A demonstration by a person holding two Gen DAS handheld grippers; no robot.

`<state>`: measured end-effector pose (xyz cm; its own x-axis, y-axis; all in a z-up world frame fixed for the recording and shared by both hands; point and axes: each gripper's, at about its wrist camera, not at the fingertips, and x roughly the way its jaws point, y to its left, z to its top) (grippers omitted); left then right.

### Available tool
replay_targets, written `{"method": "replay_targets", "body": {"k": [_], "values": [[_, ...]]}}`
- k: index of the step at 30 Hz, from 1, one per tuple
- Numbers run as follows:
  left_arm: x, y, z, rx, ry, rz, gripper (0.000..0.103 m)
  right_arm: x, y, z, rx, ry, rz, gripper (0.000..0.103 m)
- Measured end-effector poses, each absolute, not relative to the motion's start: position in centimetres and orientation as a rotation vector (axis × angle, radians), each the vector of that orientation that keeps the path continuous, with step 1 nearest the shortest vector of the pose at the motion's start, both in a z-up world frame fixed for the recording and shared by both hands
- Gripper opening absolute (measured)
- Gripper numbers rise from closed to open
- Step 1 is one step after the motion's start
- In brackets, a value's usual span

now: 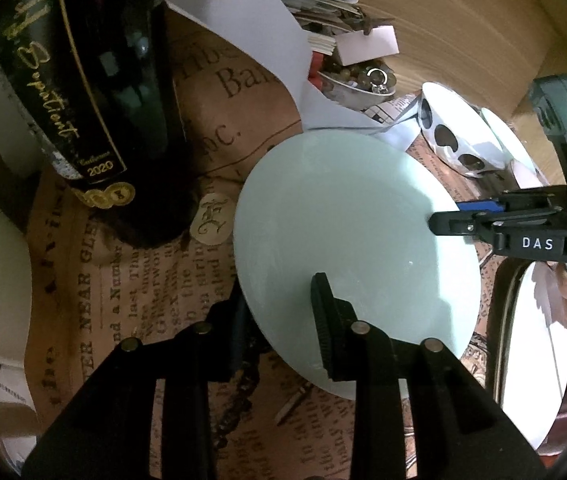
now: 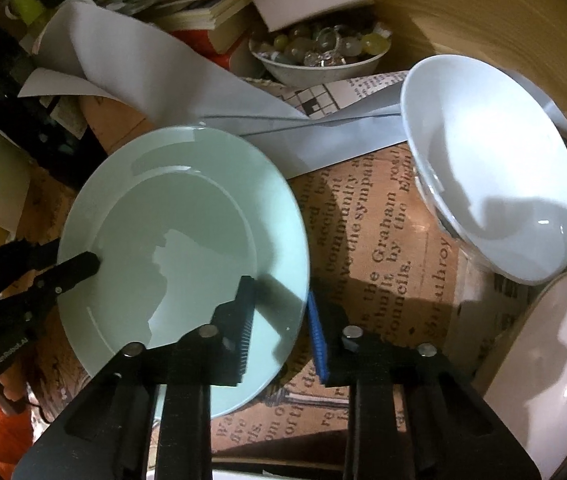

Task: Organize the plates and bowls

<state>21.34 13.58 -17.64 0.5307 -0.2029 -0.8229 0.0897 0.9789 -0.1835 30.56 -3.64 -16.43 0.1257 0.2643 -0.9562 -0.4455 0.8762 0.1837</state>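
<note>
Right wrist view: at lower centre, your right gripper [image 2: 279, 328] and left gripper [image 2: 83, 268] both clamp the pale green plate's [image 2: 171, 216] rim; next, carry it level toward the white bowl [image 2: 495, 168].

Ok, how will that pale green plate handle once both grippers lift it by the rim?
Probably stiff and fairly heavy for its size: the pale green plate looks like glazed ceramic. Its glossy rim may slip in the left gripper and right gripper, which pinch opposite edges. Likely chips if dropped on the white bowl.
</note>
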Motion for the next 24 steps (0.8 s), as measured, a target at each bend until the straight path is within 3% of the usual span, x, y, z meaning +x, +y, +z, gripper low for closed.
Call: {"method": "replay_targets", "body": {"k": [24], "values": [[17.7,12.9,-12.9,-0.172,0.857,-0.120,0.030,26.4,-8.2,-8.6,-0.090,1.153,0.560,0.017]]}}
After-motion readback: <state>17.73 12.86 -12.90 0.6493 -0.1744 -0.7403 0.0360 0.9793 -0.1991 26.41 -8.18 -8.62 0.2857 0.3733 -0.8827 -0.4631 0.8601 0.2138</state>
